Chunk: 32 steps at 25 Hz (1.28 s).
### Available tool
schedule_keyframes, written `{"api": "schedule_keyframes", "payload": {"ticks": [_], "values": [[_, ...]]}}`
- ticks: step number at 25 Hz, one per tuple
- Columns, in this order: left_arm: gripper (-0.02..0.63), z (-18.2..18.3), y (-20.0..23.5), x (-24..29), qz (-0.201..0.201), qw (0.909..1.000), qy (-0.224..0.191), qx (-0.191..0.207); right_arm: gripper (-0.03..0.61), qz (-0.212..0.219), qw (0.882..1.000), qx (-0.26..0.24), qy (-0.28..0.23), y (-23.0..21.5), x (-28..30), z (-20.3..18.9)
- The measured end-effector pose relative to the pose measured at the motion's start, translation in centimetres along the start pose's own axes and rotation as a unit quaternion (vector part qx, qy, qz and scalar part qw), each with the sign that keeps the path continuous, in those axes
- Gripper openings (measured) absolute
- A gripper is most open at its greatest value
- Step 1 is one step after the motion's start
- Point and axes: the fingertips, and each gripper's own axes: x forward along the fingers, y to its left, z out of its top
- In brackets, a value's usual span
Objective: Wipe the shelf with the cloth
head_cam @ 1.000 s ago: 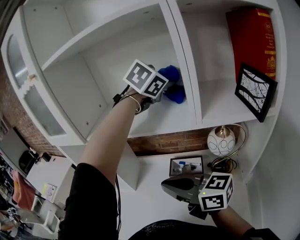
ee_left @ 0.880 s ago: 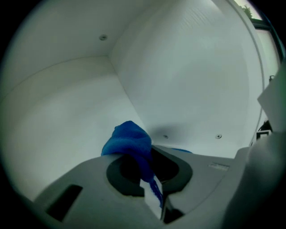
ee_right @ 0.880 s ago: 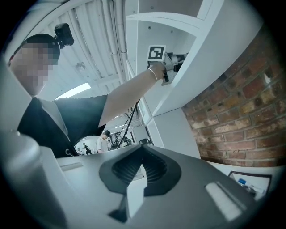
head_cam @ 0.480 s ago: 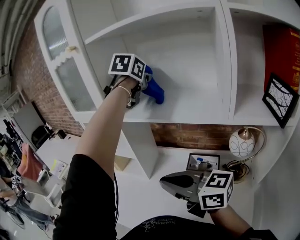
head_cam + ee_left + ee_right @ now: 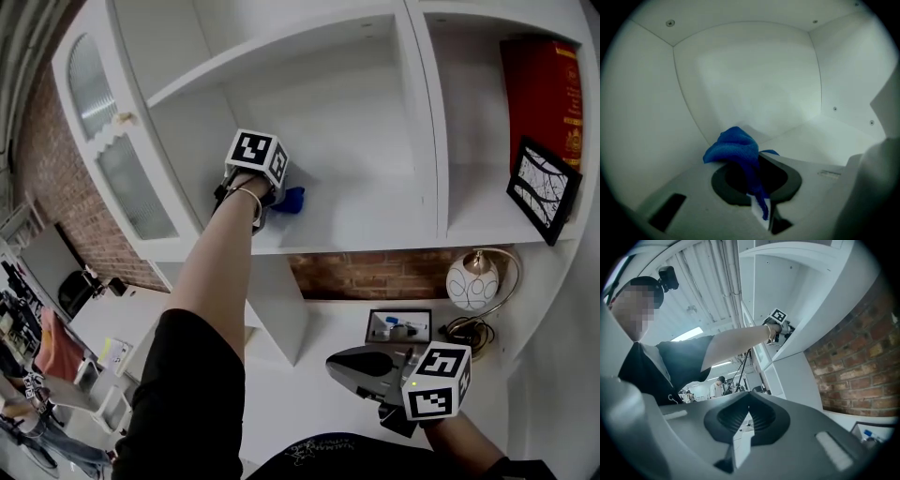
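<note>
Head view: I see the left gripper point(image 5: 274, 199) reaching into the open middle compartment of the white shelf point(image 5: 356, 225), arm stretched up to it.
Change since earlier: a second ago the cloth point(image 5: 292, 199) sat near the compartment's right divider. Half a second ago it was left of middle with a long blue tail showing. Now it is toward the left side, and only a small blue tip shows past the gripper.
Left gripper jaws: in the left gripper view they are closed on the cloth point(image 5: 733, 147) — a thin strip runs down between the pads and the rest bunches out ahead of the tips point(image 5: 757, 187).
Cloth position: the bunch faces the back left corner of the compartment, low by the shelf board point(image 5: 820, 136). I cannot tell whether it presses on the board.
Right gripper: it hangs low and well apart from the shelf, in front of my body point(image 5: 339, 367).
Right gripper jaws: in the right gripper view the tips meet with nothing between them point(image 5: 745, 423). That view looks up past them at my raised arm and the brick wall point(image 5: 862, 357).
Neighbouring compartment: a red book point(image 5: 544, 94) stands upright — a framed picture point(image 5: 542, 189) leans in front of it.
Below the shelf: a round lamp point(image 5: 472, 284) stands on the white desk.
</note>
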Motion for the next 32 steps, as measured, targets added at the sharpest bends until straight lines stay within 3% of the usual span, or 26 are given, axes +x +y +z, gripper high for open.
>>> {"api": "schedule_keyframes", "payload": {"ticks": [4,6,12,19,25,32], "values": [[0.031,-1.4,-0.3,1.6,-0.026,0.9989,0.035,-0.02,0.009,-0.008,1.0,0.013,-0.015,-1.0,-1.2,0.4],[0.031,-1.8,-0.5,2.2,-0.029,0.9984,0.046,-0.01,0.009,-0.008,1.0,0.018,-0.017,-1.2,-1.3,0.3],[0.031,-1.4,-3.2,2.5,-0.052,0.9934,0.068,0.077,0.009,-0.005,1.0,0.019,-0.013,-1.7,-1.1,0.3],[0.031,0.4,-10.0,2.1,-0.132,0.9813,0.043,0.133,0.008,-0.003,1.0,0.014,0.002,-0.9,-0.1,-0.3],[0.029,2.2,-15.4,2.3,-0.149,0.969,0.026,0.196,0.009,-0.028,1.0,0.012,-0.003,-0.6,-1.2,-0.4],[0.029,4.7,-22.8,1.8,-0.253,0.9554,-0.014,0.152,0.009,-0.071,0.997,0.019,-0.013,-0.6,-3.4,-1.0]]}}
